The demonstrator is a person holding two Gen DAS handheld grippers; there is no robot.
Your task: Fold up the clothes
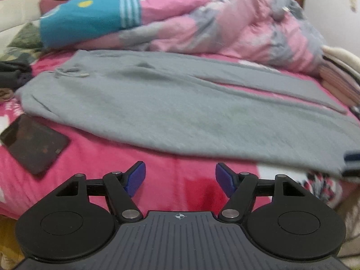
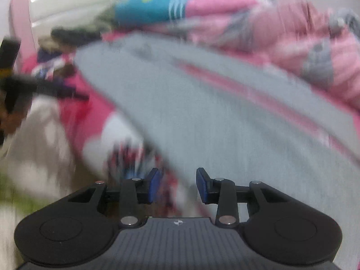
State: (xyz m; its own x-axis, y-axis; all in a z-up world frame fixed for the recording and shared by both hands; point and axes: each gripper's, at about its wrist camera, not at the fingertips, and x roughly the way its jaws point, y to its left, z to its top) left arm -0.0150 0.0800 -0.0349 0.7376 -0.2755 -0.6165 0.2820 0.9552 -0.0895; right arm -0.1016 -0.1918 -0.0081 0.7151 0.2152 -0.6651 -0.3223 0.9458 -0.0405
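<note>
Grey sweatpants [image 1: 171, 108] lie spread flat across a pink bedspread [image 1: 112, 148], waistband and drawstring [image 1: 67, 73] at the left and the legs running off to the right. My left gripper [image 1: 180, 164] hovers over bare bedspread just short of the pants' near edge, with its blue pads [image 1: 135, 177] wide apart and nothing between them. The right wrist view is blurred. In it the same grey pants [image 2: 225, 123] fill the middle and right. My right gripper [image 2: 177, 171] sits at their near edge, its jaws partly apart and not pressing on the cloth.
A dark phone [image 1: 33, 144] lies on the bedspread at the left. Behind the pants is a heaped pink and grey quilt [image 1: 225, 27] with a blue striped piece [image 1: 85, 20]. Dark clothes [image 1: 13, 72] lie at the far left and folded items [image 1: 337, 83] at the right.
</note>
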